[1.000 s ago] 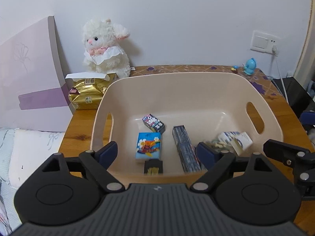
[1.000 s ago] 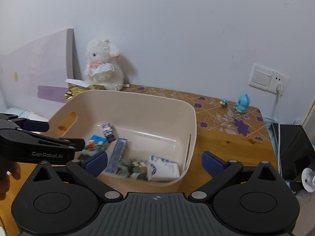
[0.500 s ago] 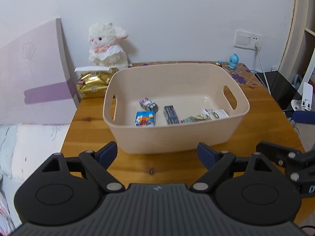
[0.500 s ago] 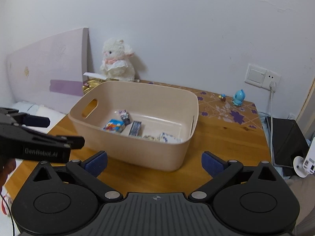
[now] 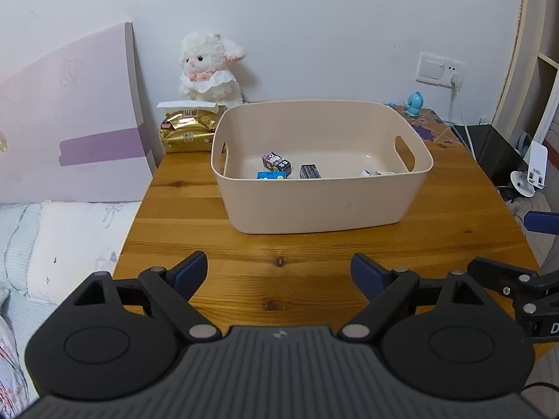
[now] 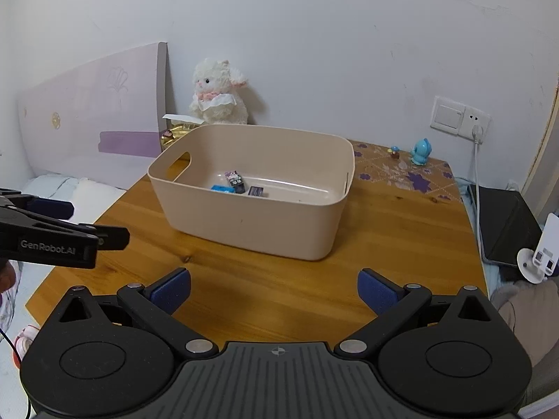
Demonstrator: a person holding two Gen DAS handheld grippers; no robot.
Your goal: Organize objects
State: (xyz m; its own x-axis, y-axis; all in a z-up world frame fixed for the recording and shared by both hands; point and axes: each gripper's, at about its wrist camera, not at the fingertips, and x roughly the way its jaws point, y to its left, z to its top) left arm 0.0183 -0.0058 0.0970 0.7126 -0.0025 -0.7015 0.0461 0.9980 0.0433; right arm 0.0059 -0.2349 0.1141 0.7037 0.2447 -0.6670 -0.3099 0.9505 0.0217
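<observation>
A beige plastic basket stands on the wooden table. Inside it lie a small patterned box, a blue packet, a dark box and a white packet at the right. My left gripper is open and empty, above the table's front part, well back from the basket. My right gripper is open and empty, also back from the basket. The left gripper's body shows at the left of the right wrist view.
A white plush lamb and a gold bag sit behind the basket at the left. A blue figurine stands by the wall socket. A purple headboard and bed lie left; a black device sits at the right.
Both grippers have pulled back and up from the basket, so it looks smaller and farther. Both stay open and empty. The things in the basket have not moved.
</observation>
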